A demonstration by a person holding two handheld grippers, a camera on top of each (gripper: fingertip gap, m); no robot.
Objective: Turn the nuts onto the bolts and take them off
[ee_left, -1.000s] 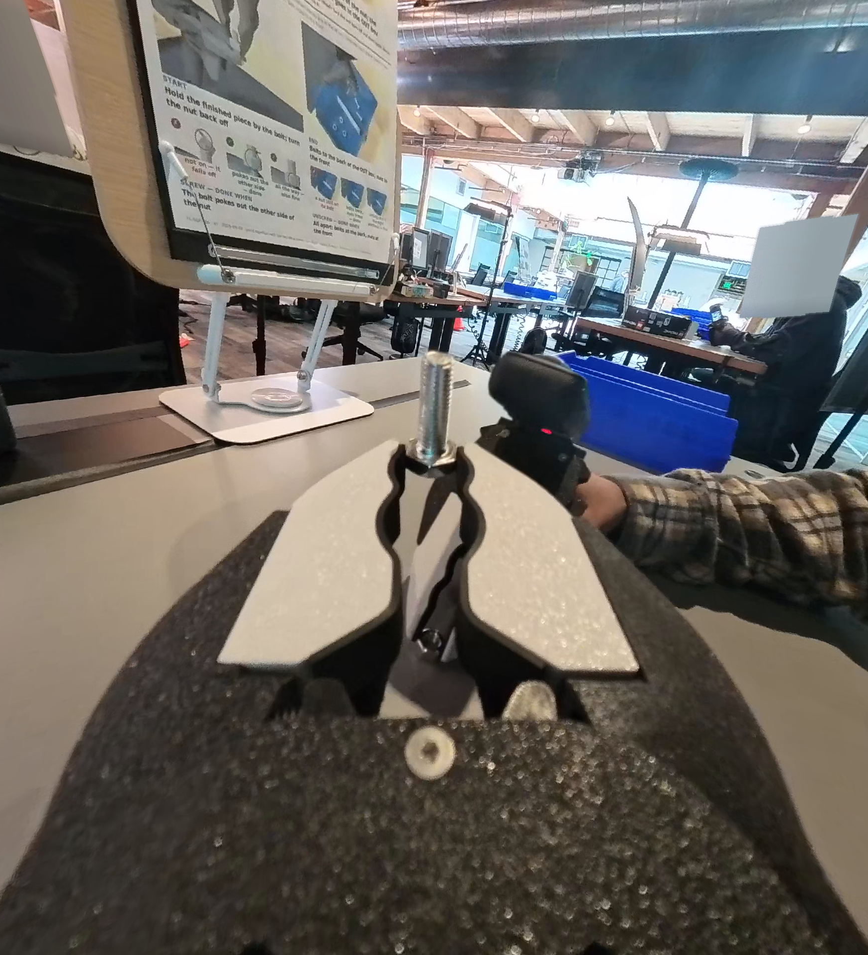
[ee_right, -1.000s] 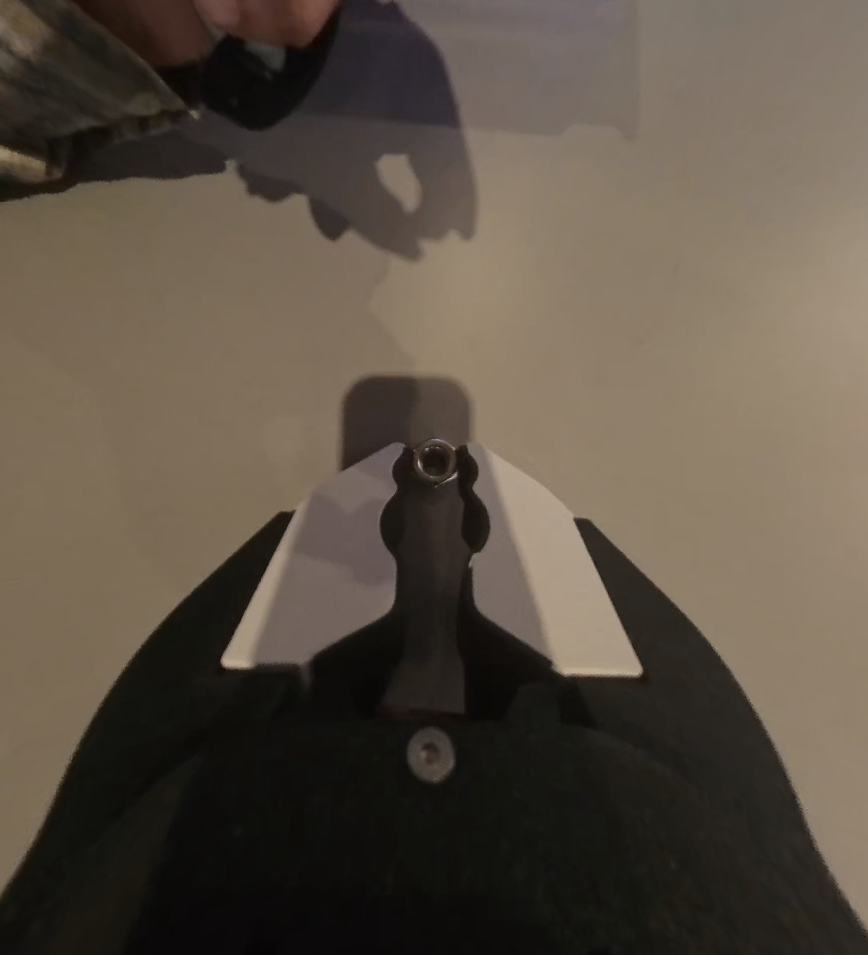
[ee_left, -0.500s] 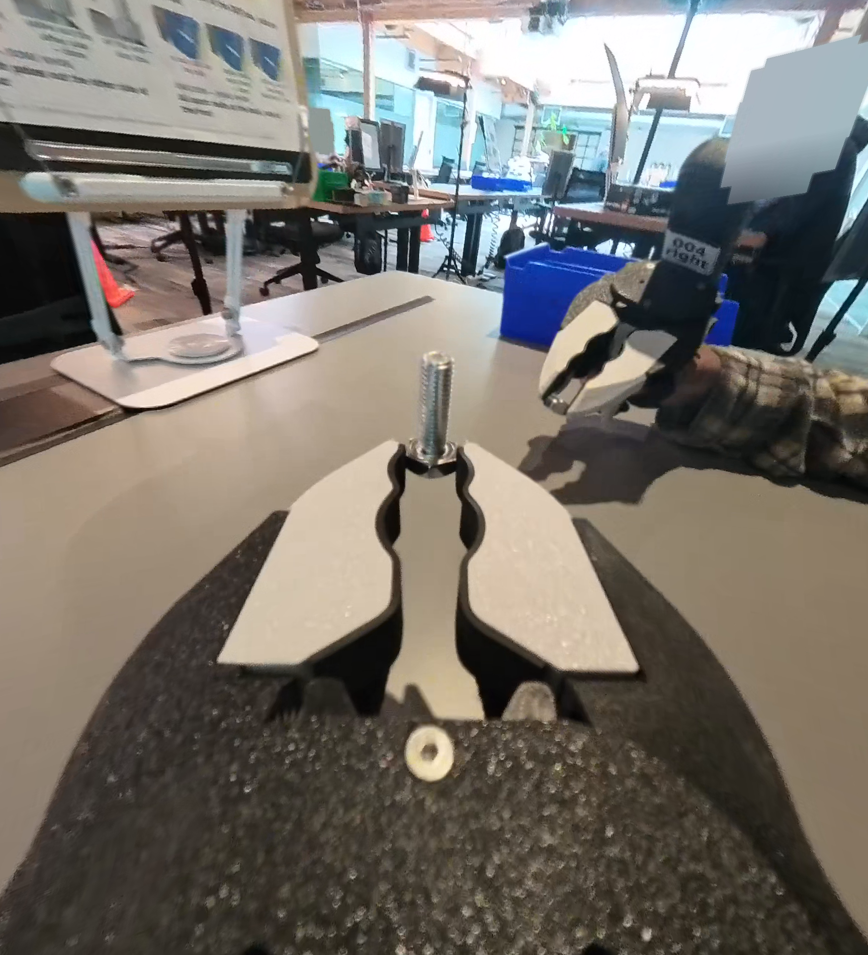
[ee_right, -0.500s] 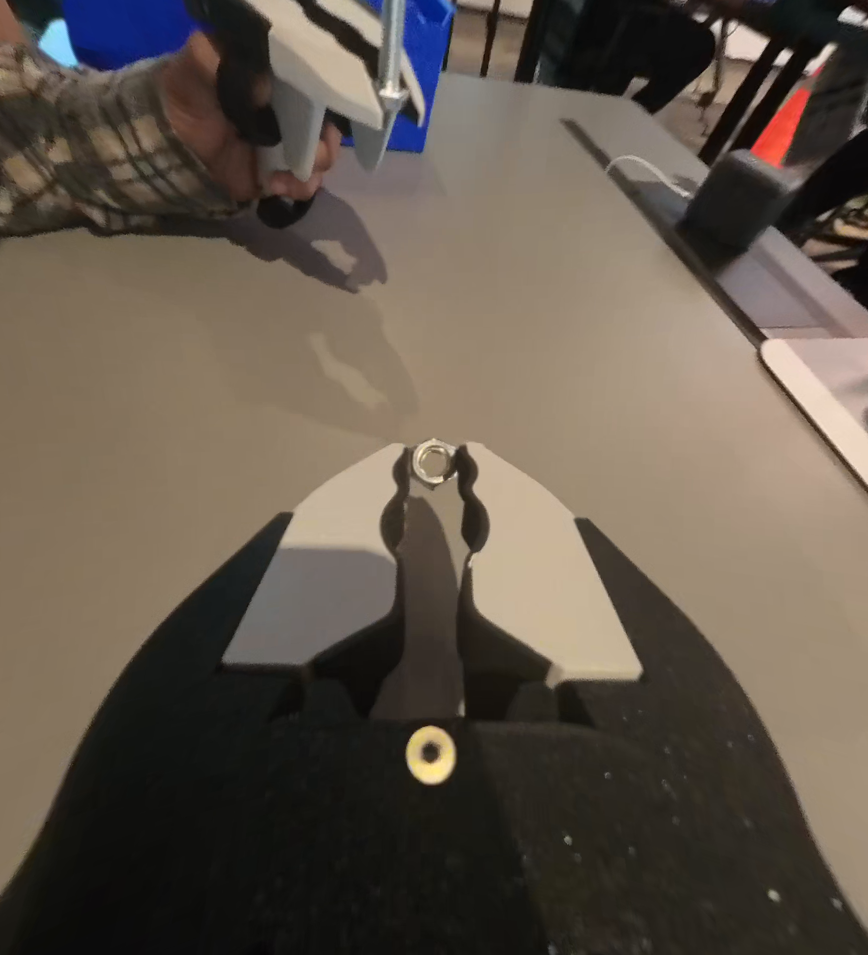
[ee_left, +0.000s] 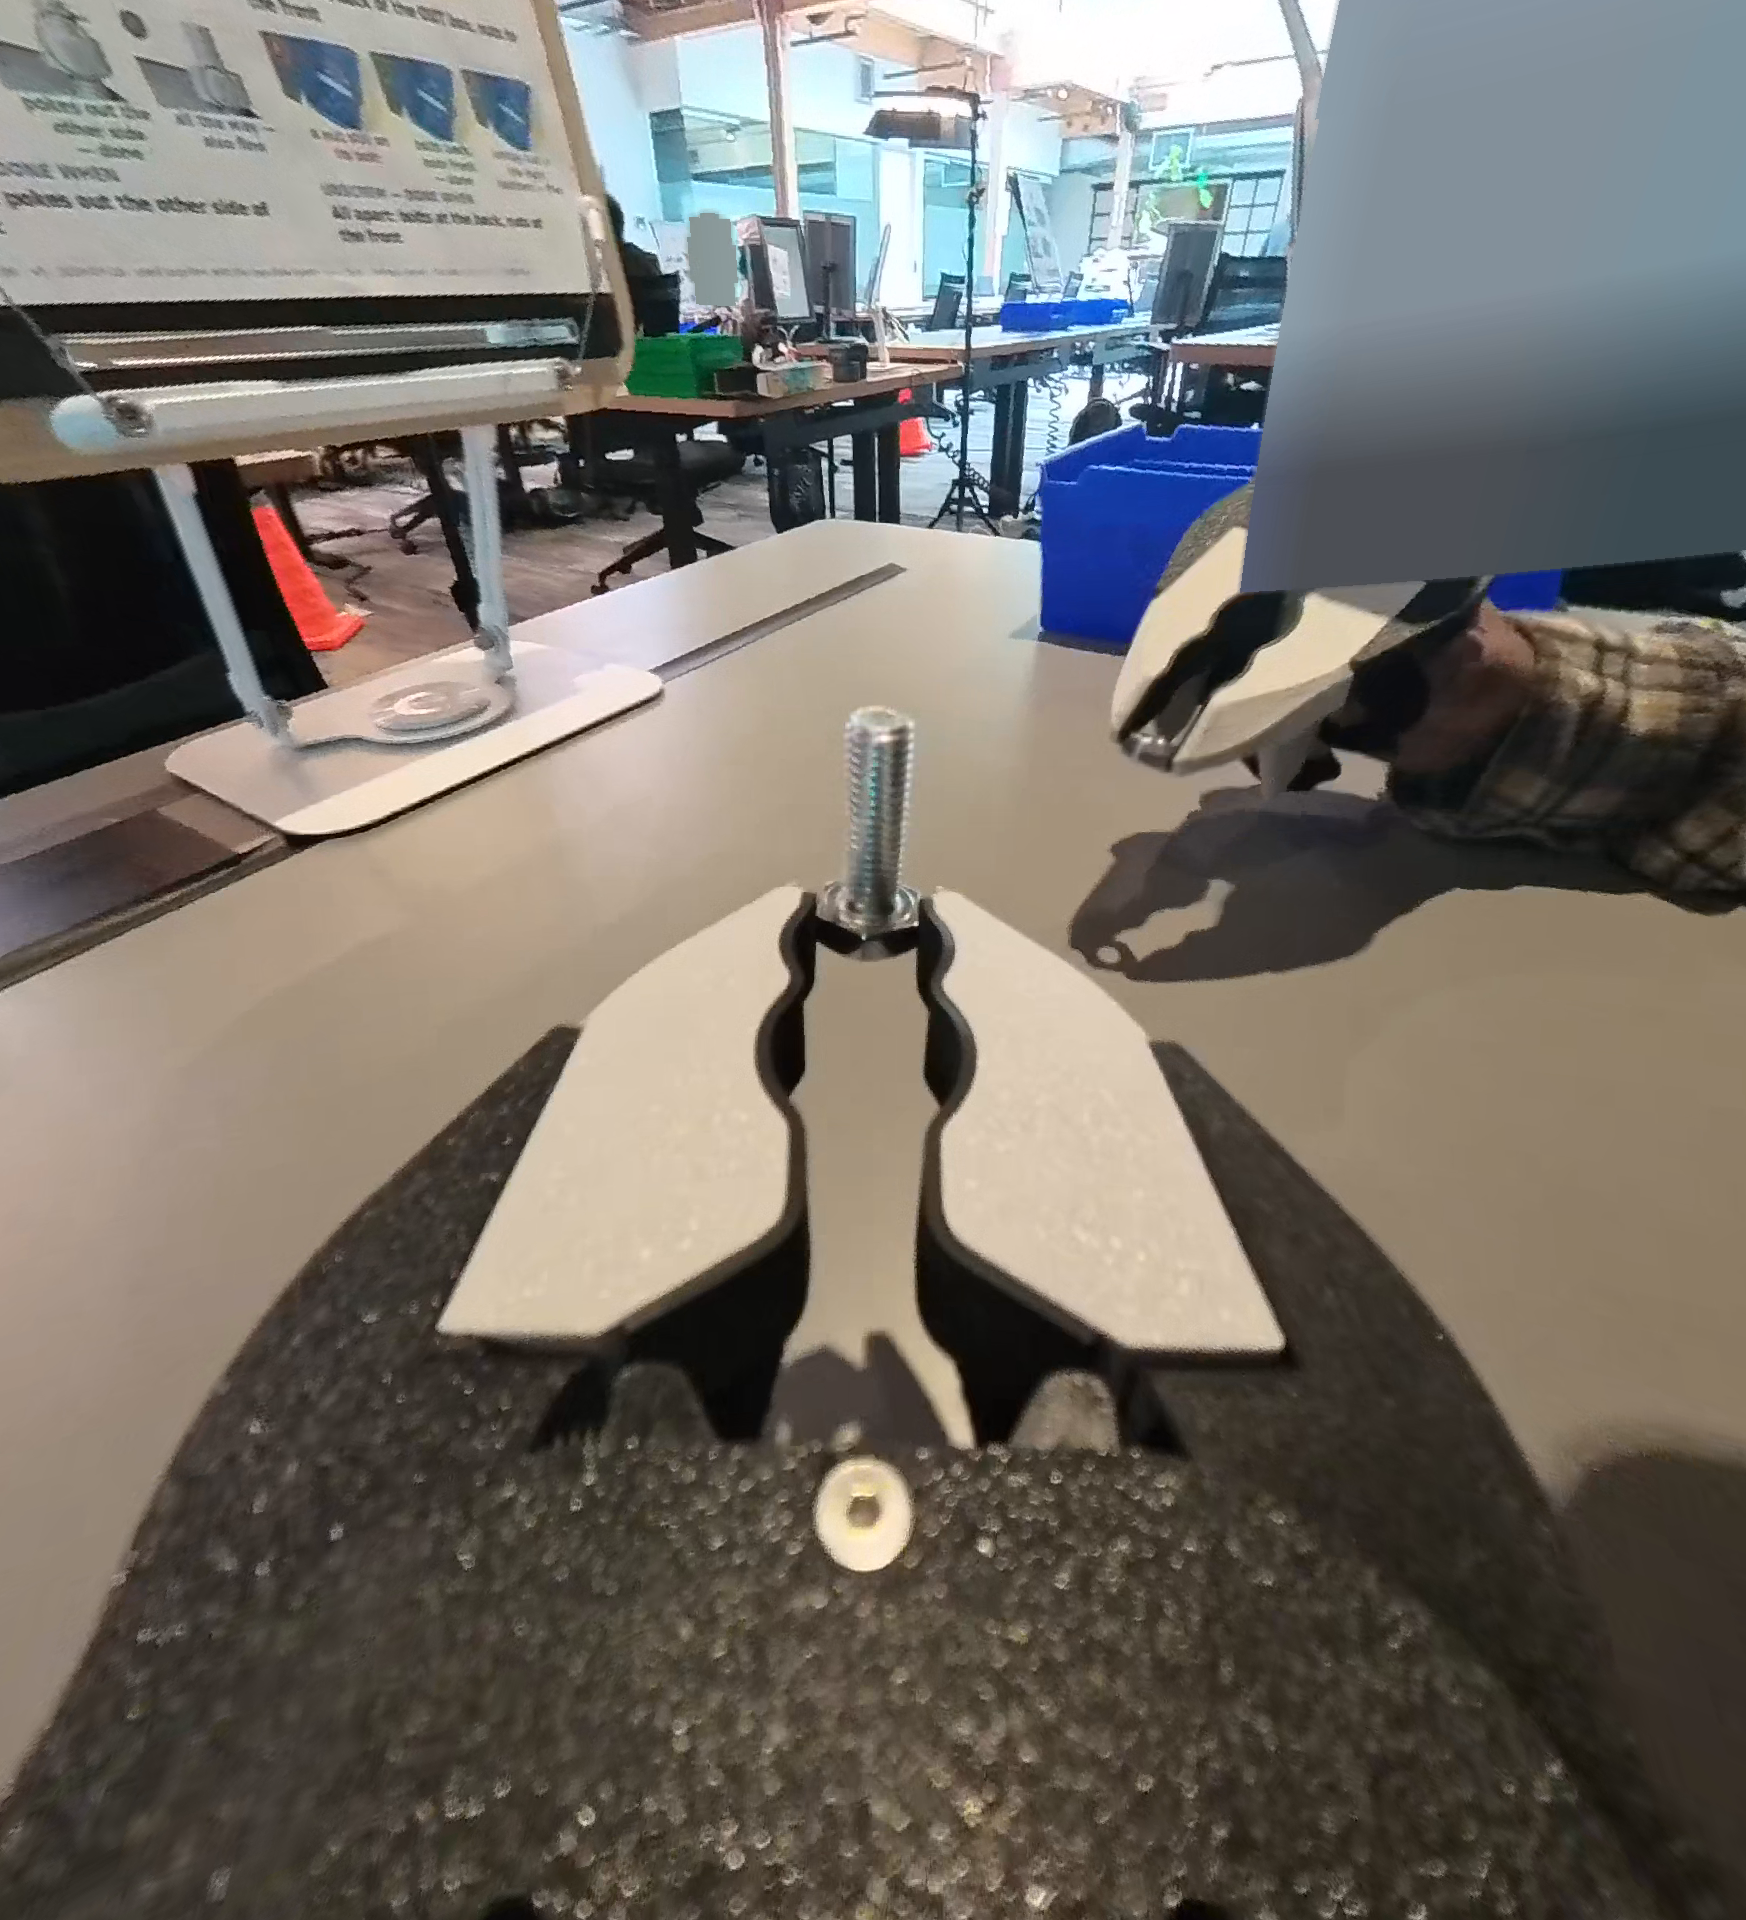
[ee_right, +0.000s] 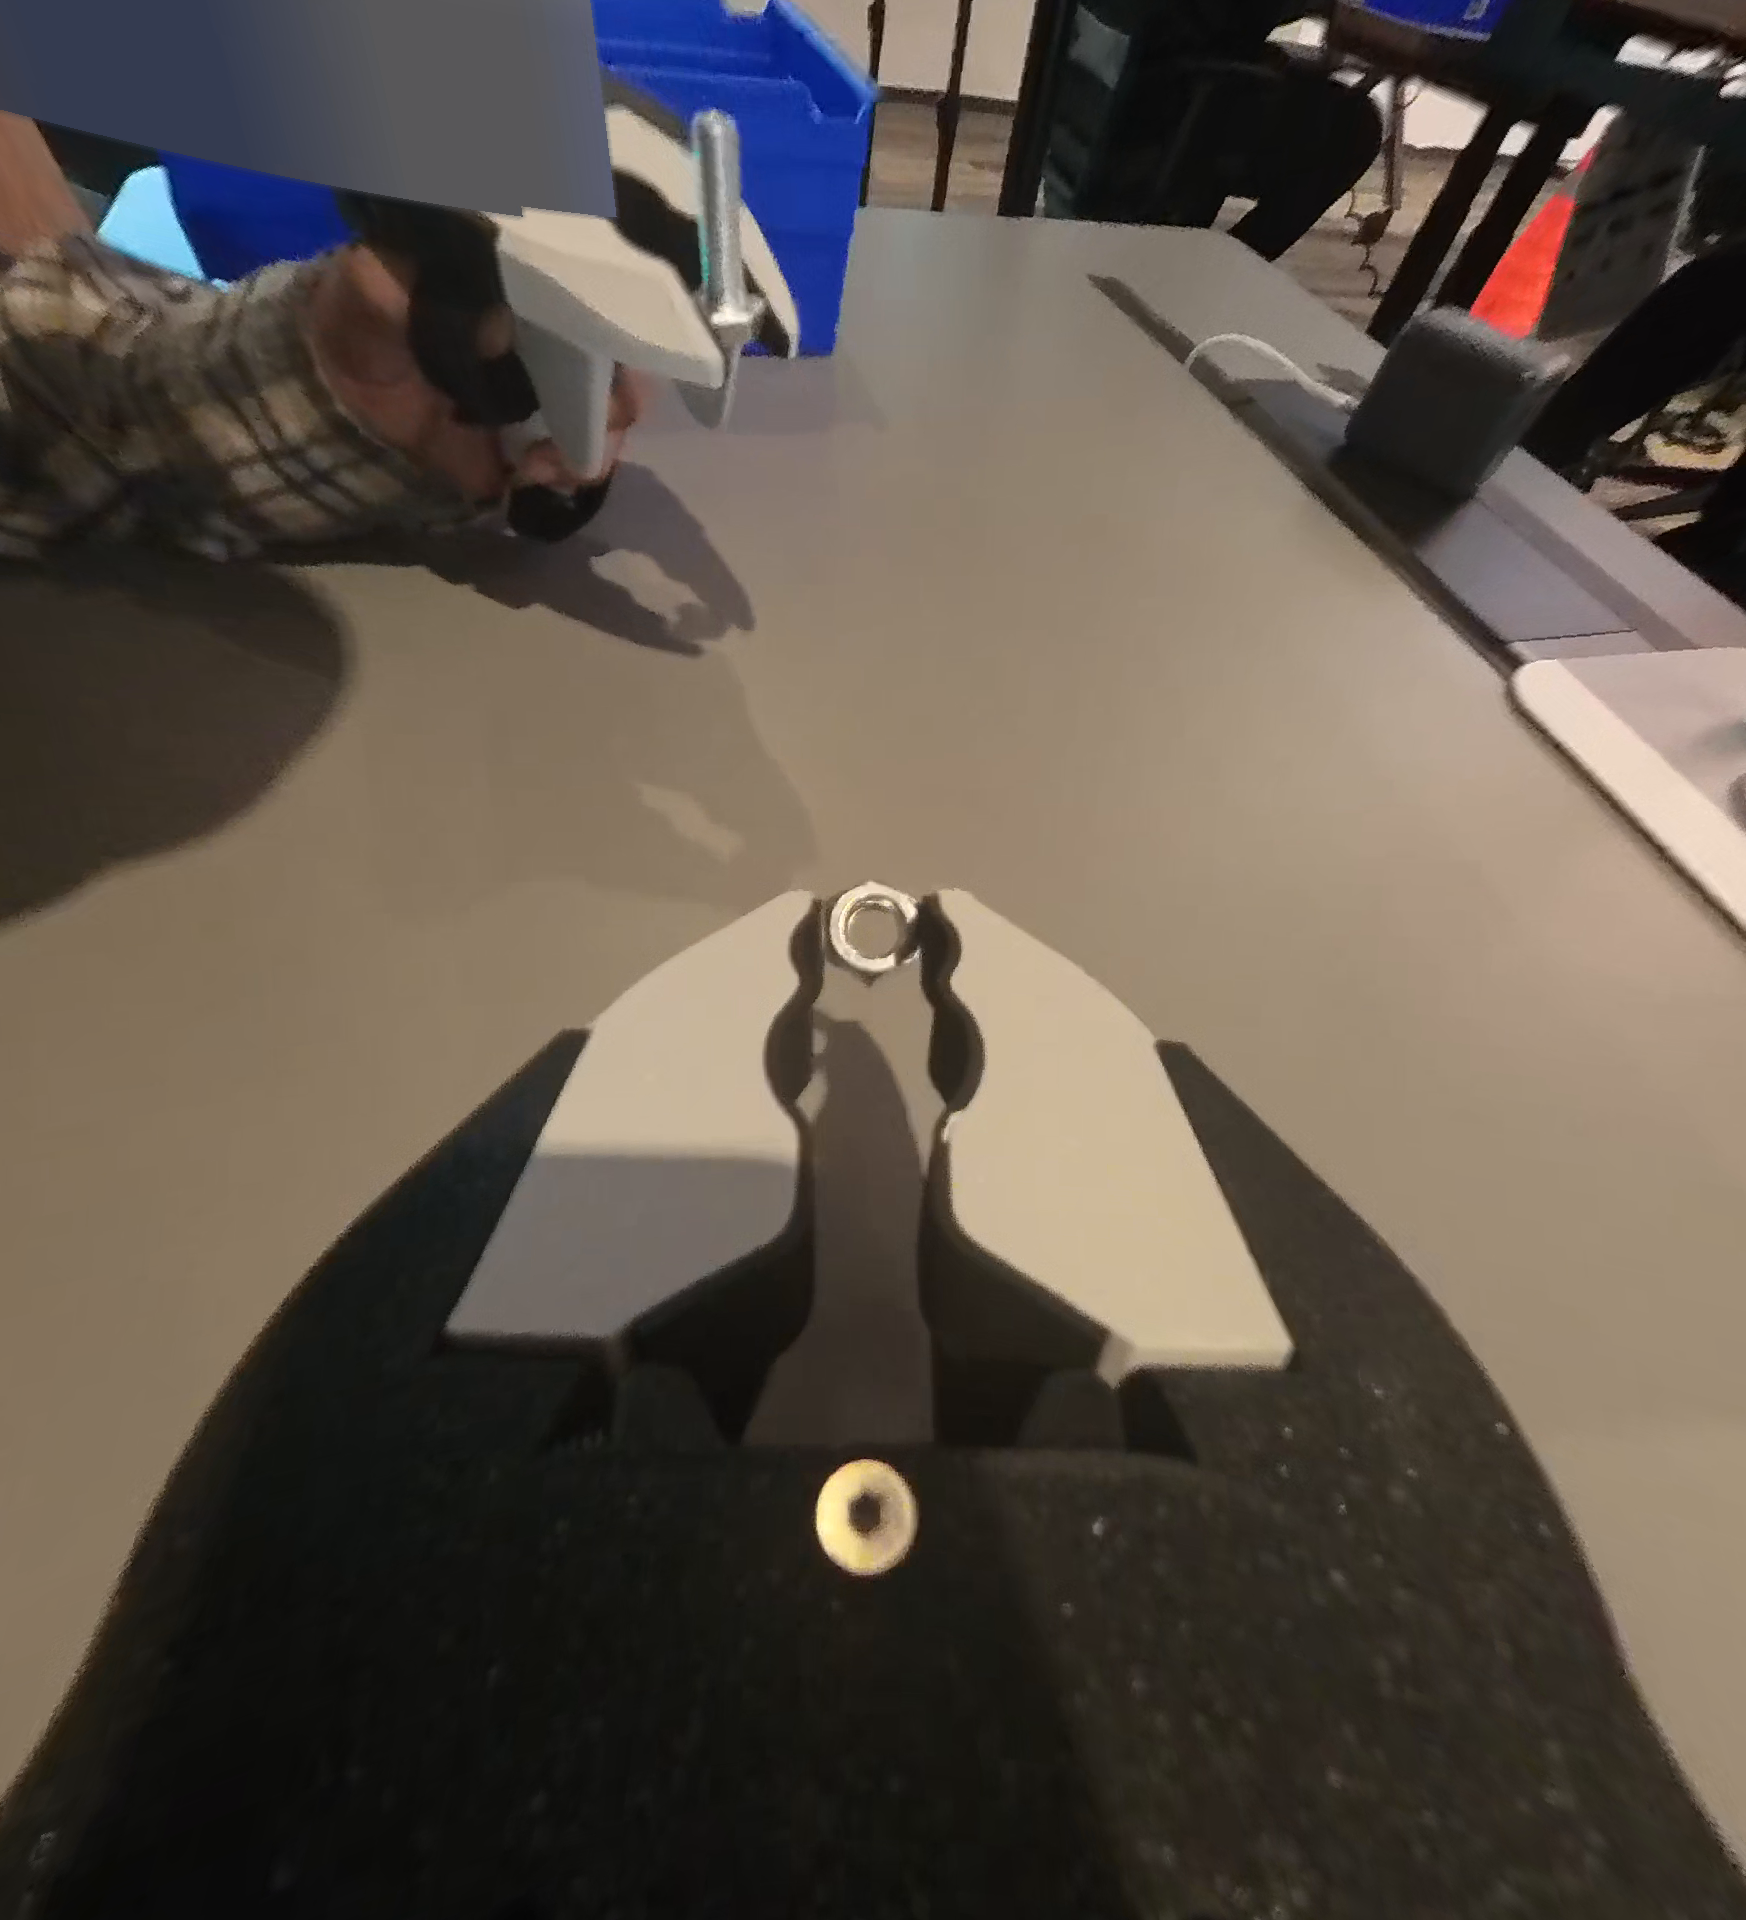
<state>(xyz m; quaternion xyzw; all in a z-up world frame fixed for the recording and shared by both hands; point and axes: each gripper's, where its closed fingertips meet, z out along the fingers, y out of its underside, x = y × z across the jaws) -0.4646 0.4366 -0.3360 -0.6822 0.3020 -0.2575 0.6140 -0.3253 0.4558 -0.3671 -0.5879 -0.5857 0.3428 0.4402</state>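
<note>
My left gripper is shut on the hex head of a silver bolt, whose threaded shaft stands upright above the fingertips. My right gripper is shut on a small silver hex nut, its hole facing the camera. In the left wrist view the right gripper hovers to the right of the bolt, above the grey table, with the nut at its tip. In the right wrist view the left gripper shows far left with the bolt upright. The two grippers are apart.
A stand with an instruction sheet sits on a white base at the table's back. Blue bins stand at the far edge. A dark grey box rests on the table's groove. Plaid sleeves hold the grippers. My right fingertips sit around 15 cm from my left ones.
The right gripper has tilted up from facing straight down at the table and now faces the left gripper with the nut. The left gripper has lowered and tilted; both keep their grip.
</note>
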